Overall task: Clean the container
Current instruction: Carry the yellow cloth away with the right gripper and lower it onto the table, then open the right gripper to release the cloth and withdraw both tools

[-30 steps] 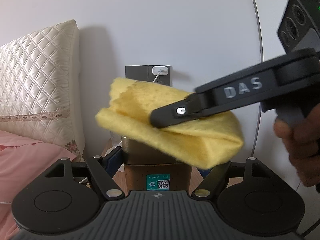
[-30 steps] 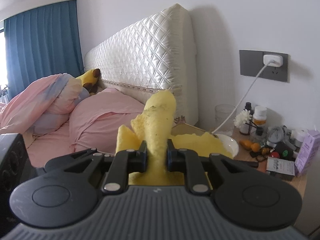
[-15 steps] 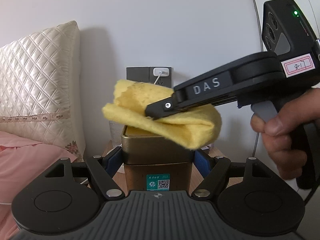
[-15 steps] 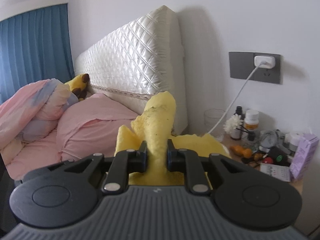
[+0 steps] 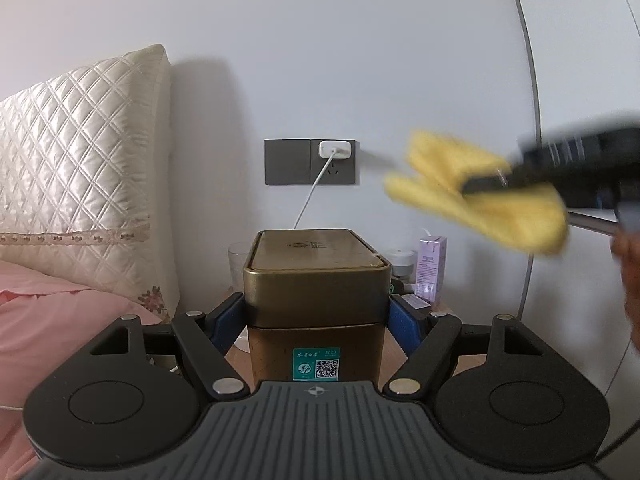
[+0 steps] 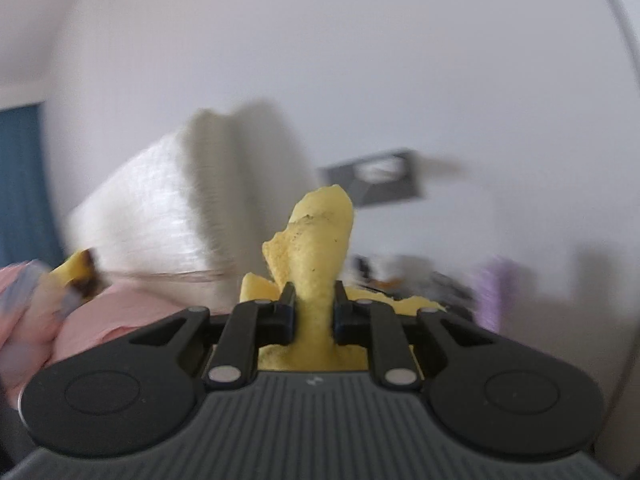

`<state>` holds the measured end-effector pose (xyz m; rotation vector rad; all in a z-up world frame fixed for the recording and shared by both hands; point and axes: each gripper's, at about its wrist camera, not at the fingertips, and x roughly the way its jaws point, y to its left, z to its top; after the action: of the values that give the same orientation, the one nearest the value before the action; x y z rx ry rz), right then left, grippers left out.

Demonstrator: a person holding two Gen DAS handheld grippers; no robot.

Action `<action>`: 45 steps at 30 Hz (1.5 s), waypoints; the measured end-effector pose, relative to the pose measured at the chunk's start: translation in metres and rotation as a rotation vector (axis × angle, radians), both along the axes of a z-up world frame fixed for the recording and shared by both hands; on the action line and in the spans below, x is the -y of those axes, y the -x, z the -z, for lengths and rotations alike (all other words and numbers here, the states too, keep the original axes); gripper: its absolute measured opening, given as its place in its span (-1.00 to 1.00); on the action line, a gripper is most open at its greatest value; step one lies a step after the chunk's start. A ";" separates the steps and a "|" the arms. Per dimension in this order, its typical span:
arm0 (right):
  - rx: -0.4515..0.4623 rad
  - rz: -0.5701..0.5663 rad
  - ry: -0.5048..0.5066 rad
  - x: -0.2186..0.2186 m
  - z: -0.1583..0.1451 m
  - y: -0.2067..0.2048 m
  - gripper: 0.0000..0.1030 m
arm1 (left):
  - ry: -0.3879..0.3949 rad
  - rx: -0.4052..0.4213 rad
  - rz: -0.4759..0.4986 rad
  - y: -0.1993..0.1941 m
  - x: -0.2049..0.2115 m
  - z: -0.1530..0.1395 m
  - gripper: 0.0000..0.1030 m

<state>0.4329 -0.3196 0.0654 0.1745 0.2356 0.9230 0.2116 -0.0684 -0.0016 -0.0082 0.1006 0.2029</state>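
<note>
The container (image 5: 316, 300), a bronze-gold metal tin with a lidded flat top and a green label with a QR code low on its front, stands upright in the middle of the left wrist view. The left hand-held gripper (image 5: 316, 320) is clamped on it: its blue-padded fingers (image 5: 402, 326) press against the tin's two sides just below the lid seam. The tin's underside is hidden behind the gripper body, so whether it touches the wooden bench (image 5: 390, 364) below cannot be told.

Up and to the right of the tin, well apart from it, the yellow cloth (image 5: 480, 196) hangs folded and blurred in the air, pinched by the right hand-held gripper (image 6: 314, 312). In the right wrist view its two fingers are drawn close together on a bunched neck of the cloth, which stands up between them and shows dark specks of dirt near its tip.

Behind the tin, a grey wall socket (image 5: 310, 162) carries a white charger plug (image 5: 336, 148) whose cable drops toward the bench. A clear glass (image 5: 237, 256) stands just left of the tin and a purple carton (image 5: 431, 270) to its right, among small items too hidden to name. A quilted cream headboard (image 5: 80, 176) and pink bedding (image 5: 52, 320) fill the left side.
</note>
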 end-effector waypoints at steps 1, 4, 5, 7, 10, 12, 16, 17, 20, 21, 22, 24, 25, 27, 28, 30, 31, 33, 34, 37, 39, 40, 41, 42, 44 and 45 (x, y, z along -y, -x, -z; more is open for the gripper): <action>-0.015 0.034 0.008 0.003 0.011 -0.004 -0.65 | 0.001 0.001 -0.003 -0.001 -0.001 0.000 0.53; -0.086 0.146 0.081 0.000 0.061 -0.020 -0.66 | -0.001 0.002 -0.012 -0.003 -0.002 0.000 0.53; -0.112 0.163 0.104 -0.003 0.075 -0.024 -0.65 | -0.001 0.001 -0.013 -0.004 -0.003 0.000 0.53; -0.130 0.193 0.153 -0.012 0.102 -0.028 -0.65 | -0.001 0.000 -0.010 -0.005 -0.004 0.000 0.53; -0.104 0.210 0.220 -0.029 0.129 -0.024 -0.66 | 0.001 0.000 0.001 -0.004 -0.008 0.000 0.53; -0.128 0.229 0.236 -0.034 0.144 -0.026 -0.65 | 0.003 0.002 0.009 -0.004 -0.010 0.001 0.53; -0.114 0.246 0.243 -0.039 0.149 -0.024 -0.64 | 0.023 0.026 0.024 0.002 -0.014 0.002 0.57; -0.117 0.245 0.242 -0.040 0.147 -0.024 -0.59 | 0.030 0.035 0.027 0.003 -0.015 0.002 0.63; -0.111 0.242 0.224 -0.038 0.139 -0.023 -0.29 | 0.042 0.068 0.037 0.010 -0.016 0.000 0.80; -0.101 0.237 0.215 -0.038 0.135 -0.022 -0.07 | 0.035 0.072 0.041 0.013 -0.014 -0.002 0.83; -0.091 0.233 0.206 -0.037 0.130 -0.019 0.00 | 0.024 0.074 0.044 0.015 -0.012 -0.003 0.85; -0.070 0.226 0.189 -0.036 0.121 -0.013 0.19 | 0.001 0.083 0.053 0.021 -0.008 -0.006 0.93; -0.056 0.223 0.184 -0.036 0.115 -0.008 0.23 | -0.012 0.087 0.052 0.025 -0.007 -0.007 0.95; -0.035 0.229 0.169 -0.033 0.103 0.004 0.30 | -0.021 0.078 0.054 0.033 -0.006 -0.011 0.95; -0.029 0.233 0.159 -0.030 0.096 0.011 0.33 | -0.016 0.071 0.057 0.036 -0.006 -0.013 0.96; -0.032 0.244 0.137 -0.019 0.085 0.026 0.37 | -0.009 0.052 0.043 0.043 -0.006 -0.016 0.99; -0.036 0.249 0.136 -0.015 0.080 0.034 0.37 | -0.006 0.040 0.032 0.046 -0.007 -0.018 0.99; -0.045 0.259 0.133 -0.006 0.071 0.050 0.38 | -0.001 0.028 0.022 0.053 -0.007 -0.019 0.99; -0.050 0.261 0.130 0.000 0.069 0.057 0.38 | 0.002 0.022 0.014 0.057 -0.008 -0.020 0.99; -0.080 0.278 0.128 0.014 0.064 0.075 0.38 | 0.032 -0.010 -0.041 0.066 -0.006 -0.022 0.99; -0.126 0.291 0.140 0.018 0.061 0.085 0.38 | 0.078 -0.039 -0.071 0.071 -0.005 -0.023 0.99; -0.136 0.291 0.140 0.020 0.059 0.091 0.38 | 0.097 -0.051 -0.067 0.073 -0.005 -0.025 0.99; -0.144 0.291 0.140 0.021 0.058 0.097 0.38 | 0.106 -0.062 -0.060 0.076 -0.005 -0.026 0.99; -0.152 0.292 0.139 0.022 0.057 0.103 0.38 | 0.100 -0.069 -0.055 0.078 -0.004 -0.027 0.99; -0.158 0.295 0.143 0.023 0.054 0.113 0.38 | 0.082 -0.078 -0.059 0.084 -0.003 -0.028 0.99; -0.159 0.296 0.139 0.024 0.052 0.119 0.38 | 0.077 -0.084 -0.064 0.087 -0.004 -0.029 0.99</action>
<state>0.3139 -0.3434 0.0135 0.1499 0.4089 0.5971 0.1248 -0.0646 0.0272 -0.0802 0.1920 0.2637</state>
